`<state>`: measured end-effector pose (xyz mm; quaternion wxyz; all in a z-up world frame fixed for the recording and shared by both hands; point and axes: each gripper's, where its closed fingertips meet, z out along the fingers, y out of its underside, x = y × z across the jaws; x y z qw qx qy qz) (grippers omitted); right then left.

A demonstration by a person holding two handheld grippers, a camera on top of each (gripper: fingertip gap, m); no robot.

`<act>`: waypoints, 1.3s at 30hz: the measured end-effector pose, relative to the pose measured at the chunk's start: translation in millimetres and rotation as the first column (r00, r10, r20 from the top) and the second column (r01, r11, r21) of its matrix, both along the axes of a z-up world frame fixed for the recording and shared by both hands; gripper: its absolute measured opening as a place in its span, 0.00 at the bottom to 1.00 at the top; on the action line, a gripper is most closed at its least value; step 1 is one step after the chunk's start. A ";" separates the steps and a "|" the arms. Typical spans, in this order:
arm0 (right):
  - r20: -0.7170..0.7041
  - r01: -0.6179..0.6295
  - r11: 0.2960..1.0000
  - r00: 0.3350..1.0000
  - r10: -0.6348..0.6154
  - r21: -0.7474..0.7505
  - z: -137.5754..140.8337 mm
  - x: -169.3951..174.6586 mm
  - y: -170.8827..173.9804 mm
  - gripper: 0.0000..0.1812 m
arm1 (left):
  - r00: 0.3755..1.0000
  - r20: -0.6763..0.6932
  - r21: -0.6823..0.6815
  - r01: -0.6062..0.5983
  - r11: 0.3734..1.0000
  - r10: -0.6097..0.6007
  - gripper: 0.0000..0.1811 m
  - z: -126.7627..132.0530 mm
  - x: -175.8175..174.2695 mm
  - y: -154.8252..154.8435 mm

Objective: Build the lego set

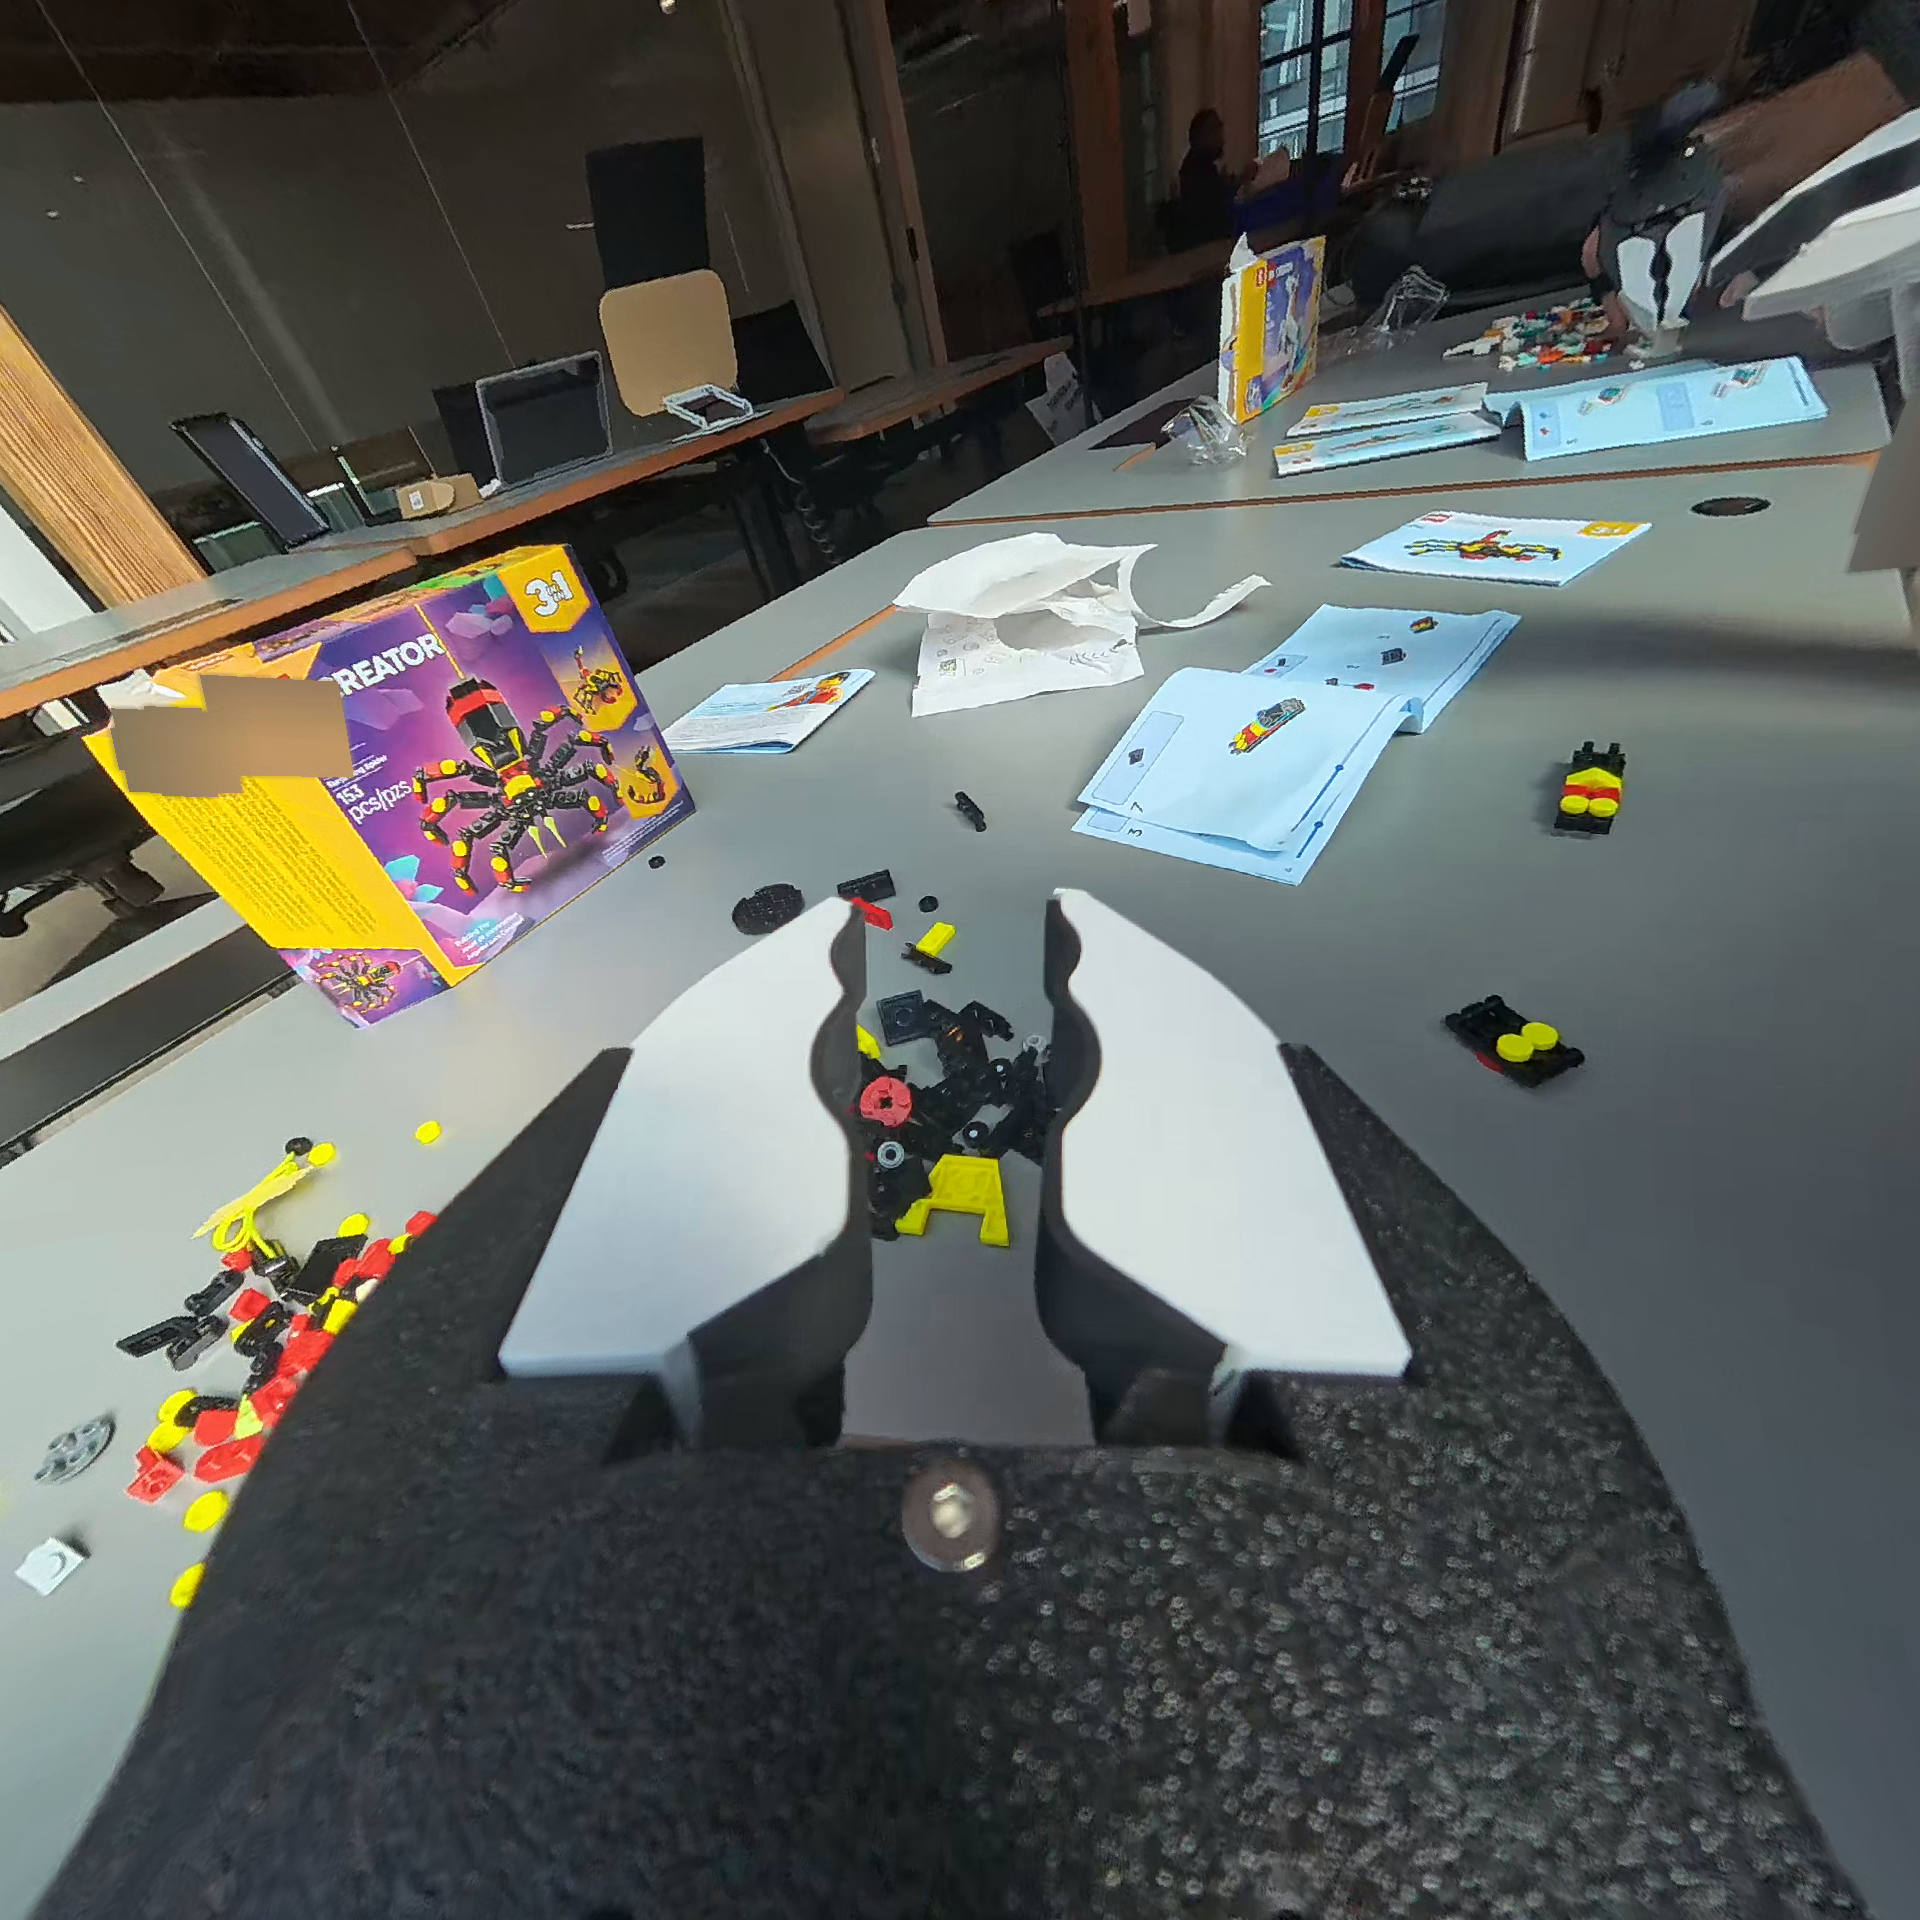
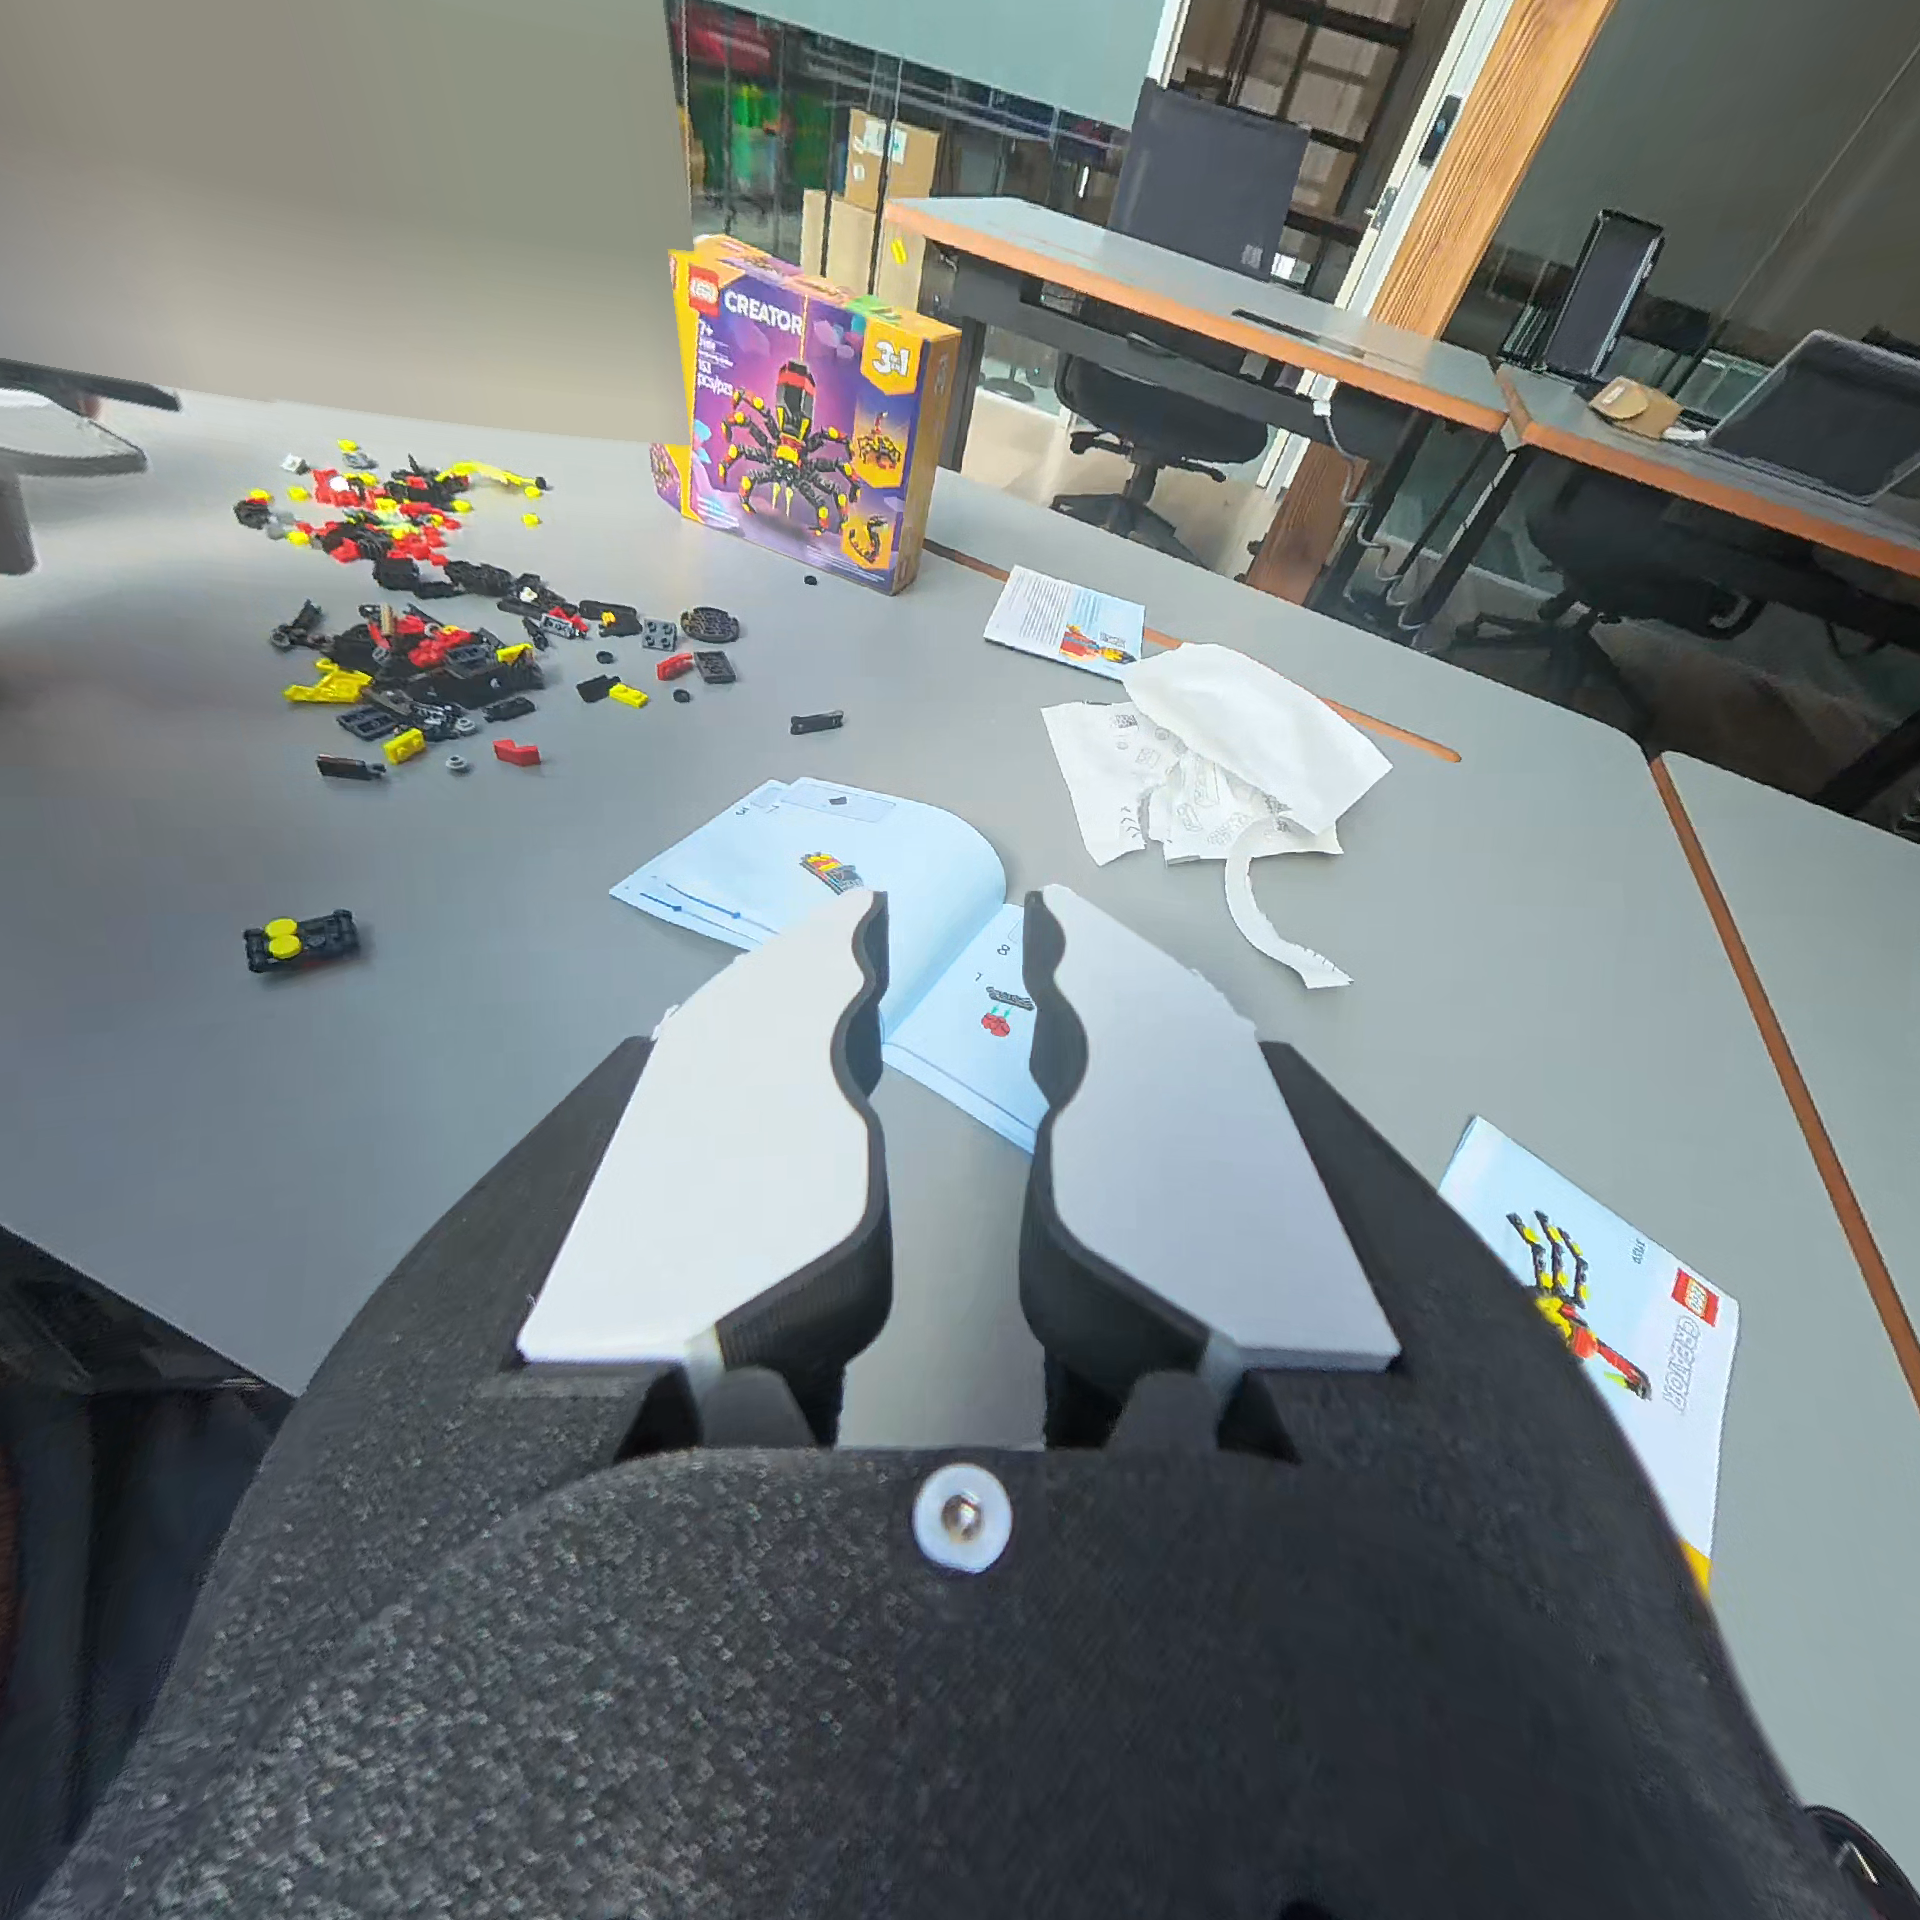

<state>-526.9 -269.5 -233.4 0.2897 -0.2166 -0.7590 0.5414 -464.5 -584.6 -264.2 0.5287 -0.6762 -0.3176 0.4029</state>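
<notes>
White left tongs [image 1: 951, 914] parted over loose bricks [image 1: 951, 1101], right tongs [image 2: 954, 904] parted, empty.

Black, red, yellow bricks [image 1: 940, 1101]; purple-yellow box [image 1: 416, 790]

On the counter [image 2: 1455, 987], the set box [image 2: 821, 416] stands near the far edge, the loose-brick heap [image 2: 416, 623] lies to its left, the open booklet [image 2: 831, 883] lies nearer, and torn bags [image 2: 1205, 769] lie to the booklet's right.

Two sub-assemblies [image 1: 1588, 790], four booklets [image 1: 1288, 740]
</notes>
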 end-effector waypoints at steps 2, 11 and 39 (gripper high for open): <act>0.012 -0.022 1.000 1.000 0.022 -0.002 -4.2 5.0 1.8 0.13 | 1.000 0.001 0.004 -0.004 1.000 0.004 0.24 3.4 -4.5 3.0; 0.038 -0.222 0.973 0.974 0.225 -0.061 -2.8 15.4 -58.3 0.12 | 0.999 -0.036 -0.030 -0.029 0.999 0.028 0.16 4.6 -2.4 13.6; 0.347 -0.800 0.417 0.574 0.742 0.431 -100.5 -59.9 -428.7 0.01 | 0.990 -0.060 -0.112 -0.130 0.985 0.124 0.09 -20.2 24.0 -39.6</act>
